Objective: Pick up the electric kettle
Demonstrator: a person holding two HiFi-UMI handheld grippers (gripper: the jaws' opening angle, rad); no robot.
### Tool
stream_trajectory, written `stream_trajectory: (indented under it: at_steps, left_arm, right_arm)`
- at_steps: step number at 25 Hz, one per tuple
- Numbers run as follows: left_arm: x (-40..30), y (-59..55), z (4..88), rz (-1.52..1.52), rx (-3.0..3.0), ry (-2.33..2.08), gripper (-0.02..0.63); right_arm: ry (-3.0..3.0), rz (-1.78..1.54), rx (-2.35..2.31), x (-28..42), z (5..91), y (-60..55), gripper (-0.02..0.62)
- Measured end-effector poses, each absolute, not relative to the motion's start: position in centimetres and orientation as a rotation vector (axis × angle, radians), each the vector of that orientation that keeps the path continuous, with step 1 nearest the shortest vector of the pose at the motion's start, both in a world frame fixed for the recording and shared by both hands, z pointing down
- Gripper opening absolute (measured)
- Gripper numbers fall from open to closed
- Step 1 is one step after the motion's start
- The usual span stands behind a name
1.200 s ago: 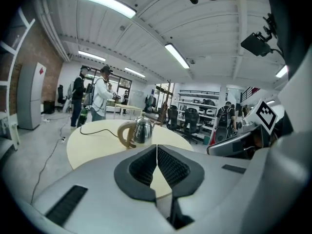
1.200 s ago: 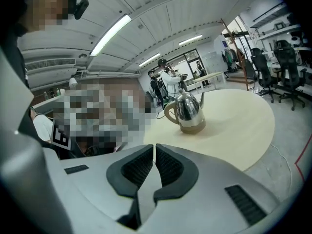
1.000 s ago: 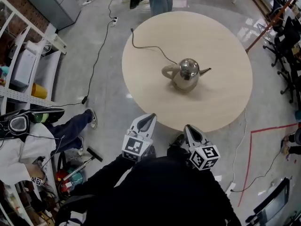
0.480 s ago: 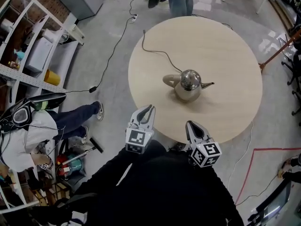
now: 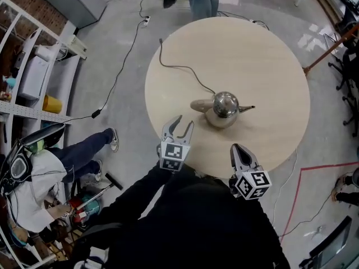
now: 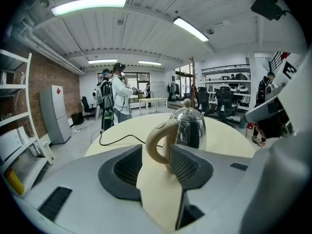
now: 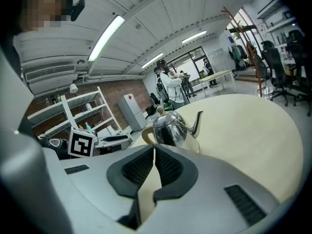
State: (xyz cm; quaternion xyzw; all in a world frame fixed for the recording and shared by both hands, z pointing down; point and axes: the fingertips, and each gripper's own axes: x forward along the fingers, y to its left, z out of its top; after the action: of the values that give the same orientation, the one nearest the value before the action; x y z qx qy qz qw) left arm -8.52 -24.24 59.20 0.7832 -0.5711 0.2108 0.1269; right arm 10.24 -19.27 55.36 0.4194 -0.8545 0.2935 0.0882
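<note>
Left tongs [image 5: 185, 123] are opening, empty, facing the electric kettle [image 5: 224, 108] on the worktop [image 5: 258, 55]. Right tongs [image 5: 235, 149] sit closed and empty beside them.

The person wears a black long-sleeved top [image 5: 190, 223] of plain matte cloth, and both sleeves [image 5: 132, 206] are the same black. The left gripper [image 5: 185, 121] has a smooth light-grey plastic shell ending in two tapering prongs; its jaws are opening with nothing between them. Behind the prongs sits a white cube [image 5: 173, 156] printed with black square markers. The right gripper [image 5: 235, 149] has the same pale grey body and its own marker cube [image 5: 251, 185]. Seen close, each jaw carries a dark grey rubber pad [image 6: 126, 167] with a finely ribbed face, and a narrow dark ribbed slot [image 6: 54, 204] is set into the shell farther back.
</note>
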Motion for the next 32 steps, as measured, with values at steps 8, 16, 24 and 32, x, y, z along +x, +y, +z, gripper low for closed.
stream_trajectory:
  at_steps: [8,16,24,32]
  left_arm:
    - [-9.3,-30.1,64.1,0.616,2.301,-1.517,0.203]
    - [-7.0,-32.7,66.1,0.635,2.345,-1.476,0.207]
    - [-7.3,-34.5,65.8,0.620,2.249,-1.659,0.207]
    - [-7.6,-36.1,66.2,0.534,2.158,-1.778,0.206]
  right_arm:
    - [-2.442,0.788,1.338,6.5,55.3,-21.5,0.021]
    - [-2.419,0.706,1.315,6.1,55.9,-22.1,0.021]
    - [-2.438,0.712,1.226,7.7,56.0,-22.3,0.021]
    - [-2.418,0.736,1.159,10.2,57.4,-21.9,0.021]
